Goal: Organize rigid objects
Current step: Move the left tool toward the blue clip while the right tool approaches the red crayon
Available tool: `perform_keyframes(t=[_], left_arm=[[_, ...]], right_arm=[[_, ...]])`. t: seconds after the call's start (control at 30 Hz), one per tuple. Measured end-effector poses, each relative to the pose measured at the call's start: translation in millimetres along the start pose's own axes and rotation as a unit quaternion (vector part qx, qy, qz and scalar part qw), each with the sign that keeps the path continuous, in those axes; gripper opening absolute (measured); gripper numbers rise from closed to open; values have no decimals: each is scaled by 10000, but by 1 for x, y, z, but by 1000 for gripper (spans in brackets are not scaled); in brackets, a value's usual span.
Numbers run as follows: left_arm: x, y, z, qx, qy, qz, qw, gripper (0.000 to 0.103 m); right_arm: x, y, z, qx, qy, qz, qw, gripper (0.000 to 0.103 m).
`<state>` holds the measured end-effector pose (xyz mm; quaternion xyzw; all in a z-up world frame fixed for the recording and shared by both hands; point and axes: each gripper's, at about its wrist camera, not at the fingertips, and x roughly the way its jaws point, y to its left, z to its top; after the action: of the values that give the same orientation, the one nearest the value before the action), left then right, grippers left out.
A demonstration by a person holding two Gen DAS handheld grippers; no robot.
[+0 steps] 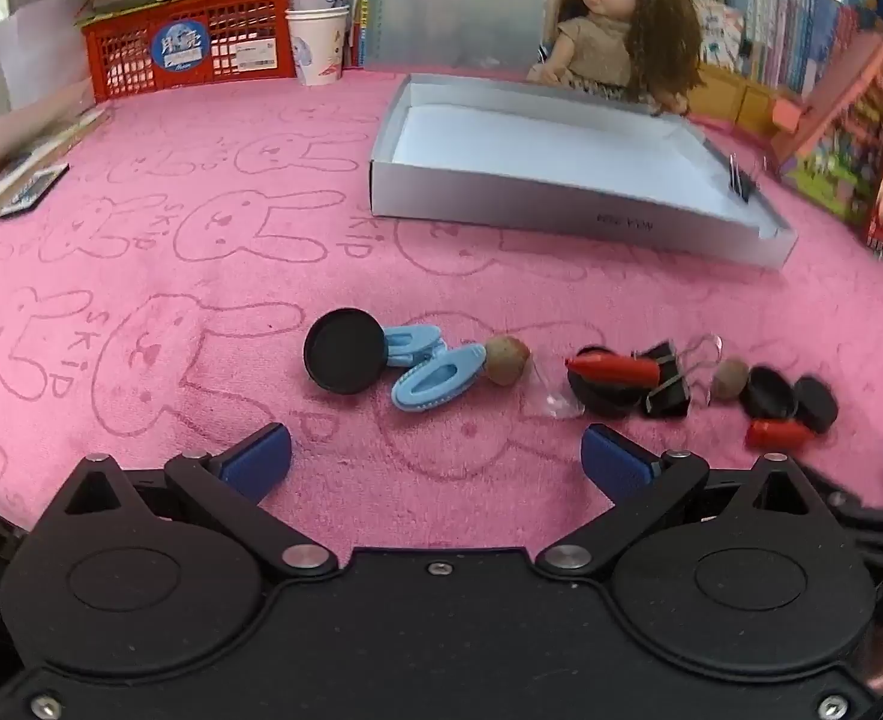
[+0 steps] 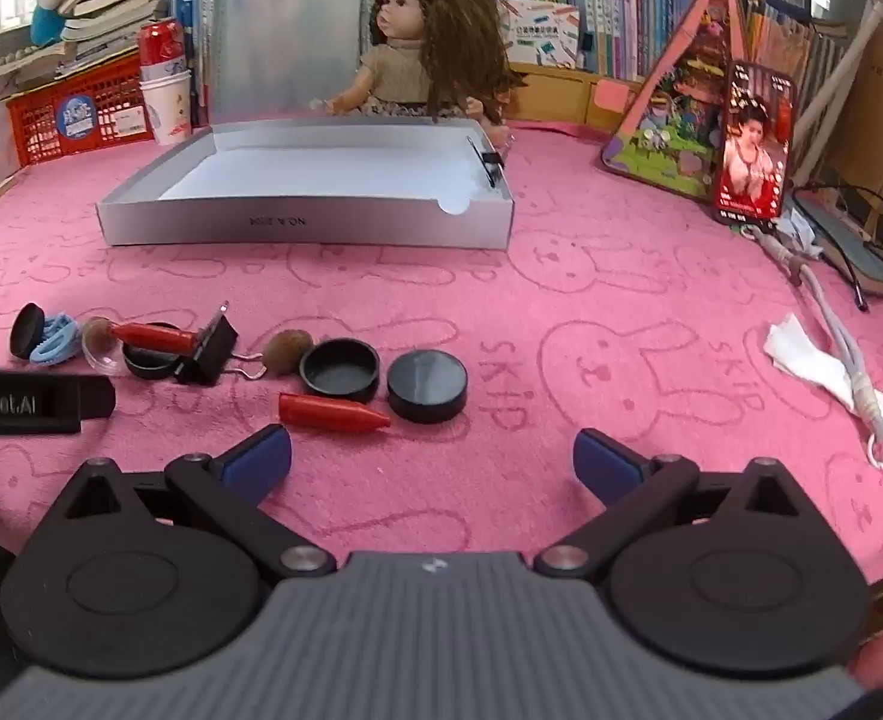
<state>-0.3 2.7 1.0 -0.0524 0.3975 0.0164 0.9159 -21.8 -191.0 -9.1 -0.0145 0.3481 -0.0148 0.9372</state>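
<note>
both tongs, left [image 1: 435,459] and right [image 2: 432,459], hang wide and empty over your table [image 2: 621,312]; sorting barely begun, next grab the red crayon [image 2: 333,413] for the box [image 2: 303,222].

Two close, downward-tilted wrist views, shared gray box [image 1: 561,204] [image 2: 303,222]

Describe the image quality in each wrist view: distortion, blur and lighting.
Left wrist view: strong fisheye bending, the grey box looks skewed; the right edge smears with motion blur around the books; soft, even light. Right wrist view: the same barrel curve in the pink cloth; sharper in the middle, softer at the rim; window glare at the top left; the phone glows.
</note>
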Motion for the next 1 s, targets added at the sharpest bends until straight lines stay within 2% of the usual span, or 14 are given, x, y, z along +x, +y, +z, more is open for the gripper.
perform_keyframes(t=[0.13,0.3,0.33,0.4,0.47,0.53,0.7,0.73,0.77,1.0], left_arm=[[-4,7,2,-296,-71,-170,9994,95],[-11,4,1,-62,-157,-110,9998,83],[-8,0,2,38,-129,-25,9999,77],[-12,0,2,110,-164,-97,9998,67],[-13,-3,2,207,-203,-84,9995,51],[-13,-5,3,272,-240,-108,9993,46],[-14,2,4,275,-314,-210,9989,41],[-13,3,5,262,-293,-228,9990,41],[-11,6,7,290,-98,-213,9993,41],[-4,7,11,276,-236,-307,9989,38]], right_arm=[[-3,4,1,-54,-82,99,9999,99],[-3,6,3,35,-95,150,9998,92],[-4,5,4,89,-108,171,9998,91],[-6,4,4,179,-130,230,9995,86],[-7,5,4,228,-133,261,9993,77],[-8,7,4,282,-131,262,9992,69],[-6,13,4,275,-94,345,9990,67],[-5,14,4,285,-91,365,9989,67],[-5,15,4,296,-98,389,9988,67],[0,22,6,259,-79,429,9987,67]])
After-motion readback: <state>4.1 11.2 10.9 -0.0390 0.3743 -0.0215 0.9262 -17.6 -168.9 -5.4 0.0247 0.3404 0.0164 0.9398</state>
